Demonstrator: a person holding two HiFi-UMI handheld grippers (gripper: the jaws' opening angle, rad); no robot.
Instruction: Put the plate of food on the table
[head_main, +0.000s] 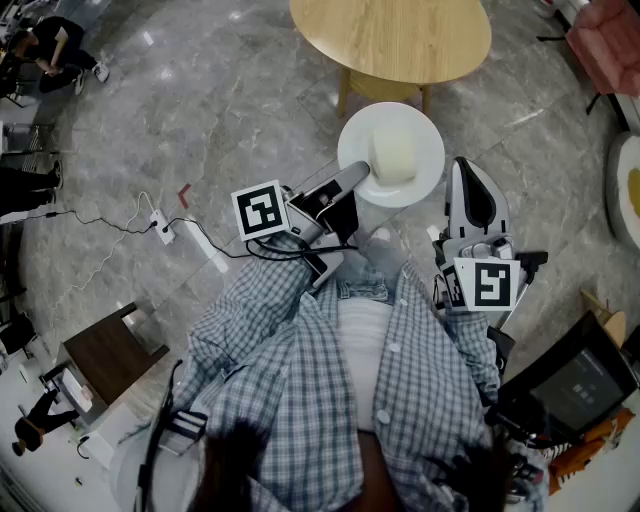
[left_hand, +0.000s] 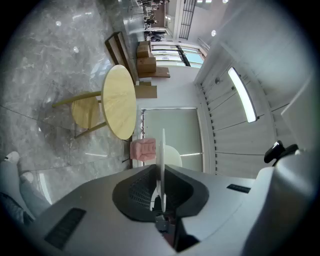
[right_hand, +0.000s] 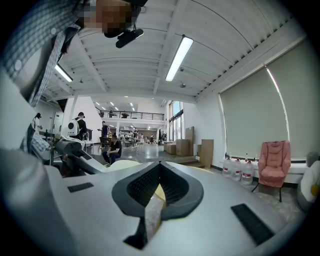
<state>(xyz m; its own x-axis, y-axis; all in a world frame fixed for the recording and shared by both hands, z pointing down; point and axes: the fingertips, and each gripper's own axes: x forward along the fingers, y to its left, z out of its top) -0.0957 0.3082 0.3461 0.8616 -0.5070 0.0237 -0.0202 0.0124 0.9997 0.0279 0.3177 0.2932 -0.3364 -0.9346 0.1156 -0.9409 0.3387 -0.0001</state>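
A white plate (head_main: 425, 150) carrying a pale block of food (head_main: 394, 155) hangs above the marble floor (head_main: 230, 90), just short of the round wooden table (head_main: 400, 35). The left gripper (head_main: 365, 172) pinches the plate's near rim, seen edge-on between its jaws in the left gripper view. The right gripper (head_main: 466, 168), jaws pressed together and empty, hovers just beside the plate.

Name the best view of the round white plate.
Head view: the round white plate shows nearly whole from above, pale food block on it, left gripper clamping its rim. Left gripper view: edge-on between the jaws. Right gripper view: nothing clear.
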